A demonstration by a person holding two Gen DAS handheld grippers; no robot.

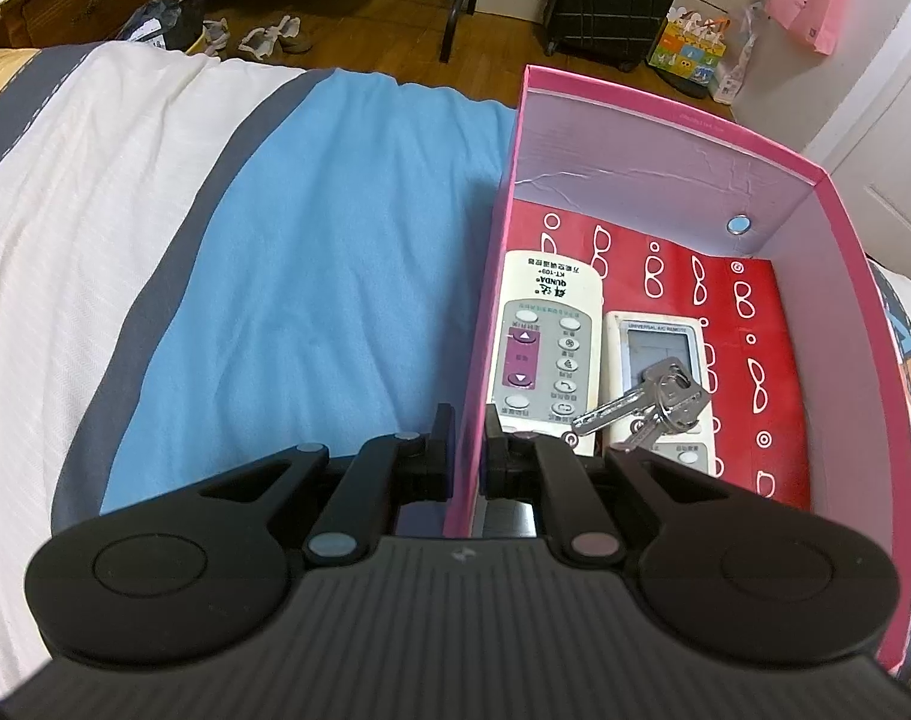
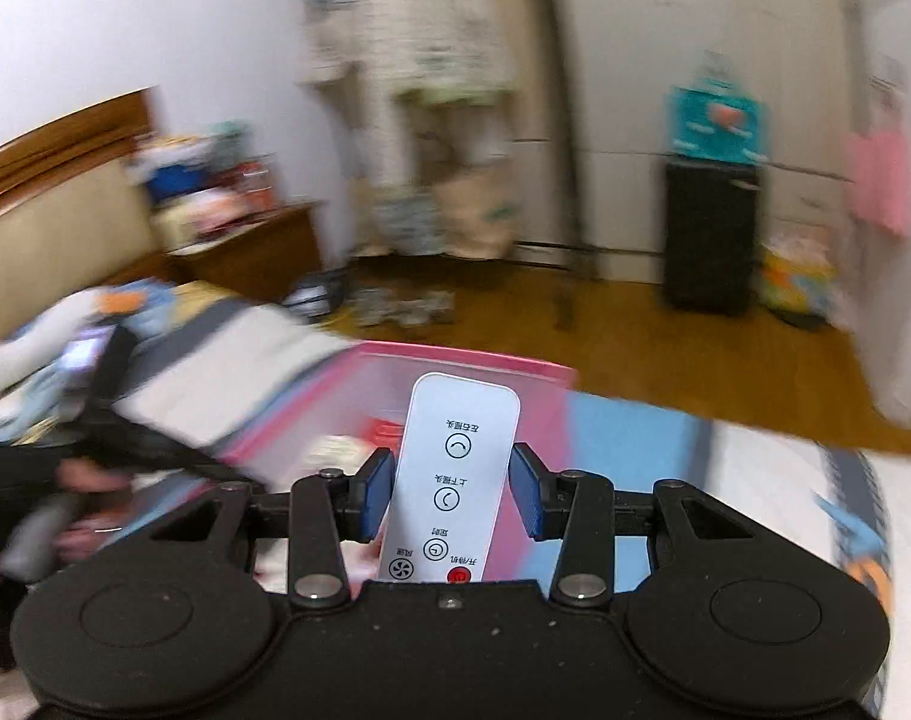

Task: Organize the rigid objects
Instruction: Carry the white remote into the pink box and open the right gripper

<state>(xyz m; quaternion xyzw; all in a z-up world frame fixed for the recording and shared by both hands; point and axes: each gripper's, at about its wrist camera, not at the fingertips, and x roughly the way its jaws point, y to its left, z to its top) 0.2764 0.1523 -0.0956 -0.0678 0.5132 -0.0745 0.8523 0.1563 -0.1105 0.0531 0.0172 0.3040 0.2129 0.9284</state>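
Note:
My left gripper [image 1: 467,427] is shut on the near left wall of an open pink box [image 1: 665,114] that sits on the bed. Inside the box lie a white remote with a purple panel [image 1: 542,348], a second white remote with a screen [image 1: 659,354] and a bunch of keys [image 1: 647,402] resting across both. My right gripper [image 2: 453,459] is shut on a slim white remote with a red button [image 2: 461,414], held in the air above the pink box [image 2: 455,360]. The right wrist view is blurred by motion.
The bed cover has white [image 1: 95,210], grey and blue [image 1: 335,240] stripes left of the box. Beyond the bed are a wooden floor, a black suitcase [image 1: 617,0], a metal rack [image 1: 455,12] and pink bags [image 1: 806,0]. A hand [image 2: 83,474] shows blurred at the left.

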